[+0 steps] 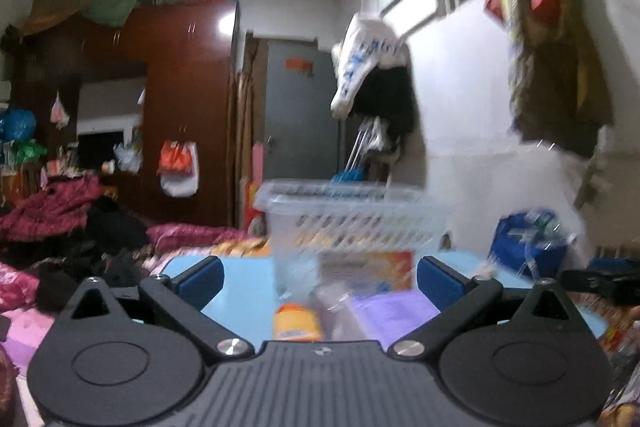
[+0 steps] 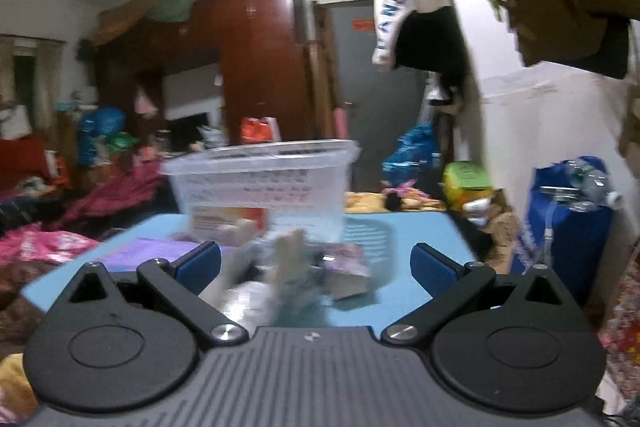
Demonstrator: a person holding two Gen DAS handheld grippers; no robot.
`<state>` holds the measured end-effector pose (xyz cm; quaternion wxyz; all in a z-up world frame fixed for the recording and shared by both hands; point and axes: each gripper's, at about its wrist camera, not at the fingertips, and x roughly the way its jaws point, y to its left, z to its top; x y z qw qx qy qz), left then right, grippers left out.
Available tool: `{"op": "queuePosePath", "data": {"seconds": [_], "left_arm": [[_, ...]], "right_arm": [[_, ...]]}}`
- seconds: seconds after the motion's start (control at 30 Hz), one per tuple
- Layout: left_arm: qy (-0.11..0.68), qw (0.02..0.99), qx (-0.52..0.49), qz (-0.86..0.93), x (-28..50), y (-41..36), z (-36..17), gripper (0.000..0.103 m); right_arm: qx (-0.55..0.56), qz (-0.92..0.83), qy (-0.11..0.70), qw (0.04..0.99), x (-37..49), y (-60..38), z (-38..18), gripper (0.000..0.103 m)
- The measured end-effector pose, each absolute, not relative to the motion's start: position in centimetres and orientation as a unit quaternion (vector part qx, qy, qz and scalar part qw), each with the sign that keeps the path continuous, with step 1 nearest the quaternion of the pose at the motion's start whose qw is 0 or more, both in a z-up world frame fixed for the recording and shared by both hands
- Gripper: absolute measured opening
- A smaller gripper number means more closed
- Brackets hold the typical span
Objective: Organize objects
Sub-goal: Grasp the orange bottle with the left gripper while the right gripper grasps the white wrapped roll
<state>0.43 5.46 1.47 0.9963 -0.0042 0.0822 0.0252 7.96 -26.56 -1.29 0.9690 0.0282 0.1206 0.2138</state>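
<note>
1. Your worktop (image 1: 248, 287) is light blue, and the clear slatted basket (image 1: 352, 215) stands at its far edge. Take the basket as your landmark. Both views are smeared, so judge reach carefully.
2. In front of the basket lies the pile you have to sort. A flat box with an orange panel (image 1: 368, 269) sits closest to the basket's wall. A purple packet (image 1: 394, 309) lies nearer you, and an orange-capped bottle (image 1: 296, 321) nearer still.
3. In the right view, a small patterned box (image 2: 346, 267) lies right of the pile, well short of the basket. The blurred bundle beside it I cannot name.
4. The risk, as I judge it: the things are crowded and overlapping. A tool pushed in low could shove neighbours along, tip the bottle, or nudge the light basket off the far edge. The blur adds to that danger.
5. Your left tool (image 1: 320, 281) is spread wide and holds nothing. The pile shows between its blue pads, but no contact is visible.
6. Your right tool (image 2: 316, 267) is equally wide and empty, poised over the near side of the pile.
</note>
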Motion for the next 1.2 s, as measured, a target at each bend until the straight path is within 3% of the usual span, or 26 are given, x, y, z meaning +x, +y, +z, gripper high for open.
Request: {"op": "queuePosePath", "data": {"seconds": [0.23, 0.3, 0.63, 0.8, 1.2], "left_arm": [[0.129, 0.990, -0.051, 0.039, 3.4, 9.8, -0.8, 0.102], [0.140, 0.988, -0.052, 0.035, 4.2, 10.3, -1.5, 0.100], [0.148, 0.988, -0.035, 0.015, 5.8, 9.9, -3.2, 0.083], [0.146, 0.989, -0.011, 0.003, 5.6, 8.9, -3.1, 0.075], [0.151, 0.987, 0.007, -0.048, 5.0, 8.8, -4.6, 0.071]], "right_arm": [[0.010, 0.272, 0.143, 0.952, 9.0, -24.4, -3.6, 0.103], [-0.003, 0.280, 0.153, 0.948, 8.9, -23.7, -4.0, 0.093], [-0.009, 0.315, 0.185, 0.931, 9.7, -22.6, -5.1, 0.064], [-0.011, 0.316, 0.197, 0.928, 9.6, -22.6, -5.6, 0.060], [-0.018, 0.309, 0.193, 0.931, 9.4, -22.6, -5.6, 0.060]]}}
